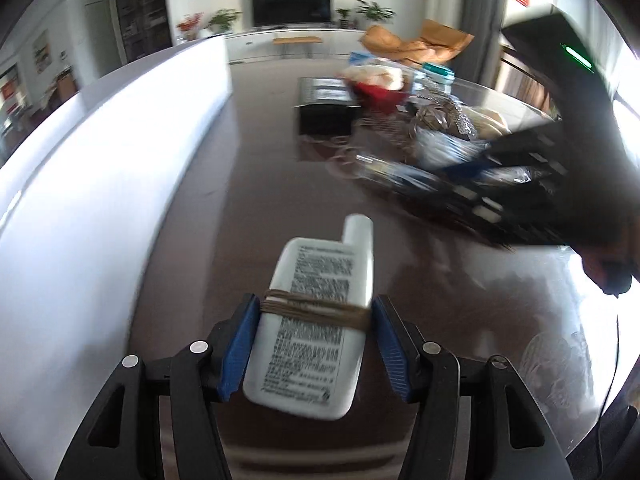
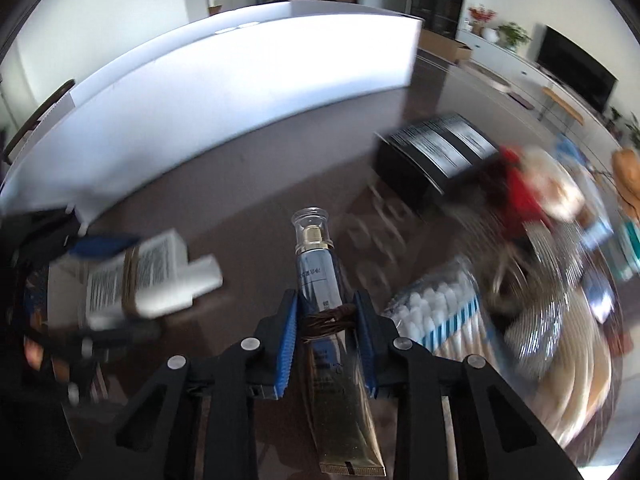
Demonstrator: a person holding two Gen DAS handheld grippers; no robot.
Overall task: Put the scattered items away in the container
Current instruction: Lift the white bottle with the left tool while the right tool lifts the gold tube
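My left gripper (image 1: 314, 310) is shut on a flat white bottle (image 1: 310, 320) with printed text and brown cord wound round its middle, held above the dark table (image 1: 256, 168). In the right wrist view that white bottle (image 2: 144, 276) shows at the left, in the other gripper. My right gripper (image 2: 326, 304) is shut on a slim blue-and-gold tube (image 2: 320, 280) with a clear cap, cord wrapped where the blue pads press. The right gripper's body (image 1: 560, 168) crosses the left wrist view at the right. A blurred container (image 2: 552, 320) with several items lies to the right.
A black box (image 1: 324, 100) with a printed label stands on the table beyond the pile. A pack of cotton swabs (image 2: 436, 312) lies just right of my right gripper. A white panel (image 1: 120, 140) runs along the table's far side. A red-and-cream item (image 2: 532, 188) tops the pile.
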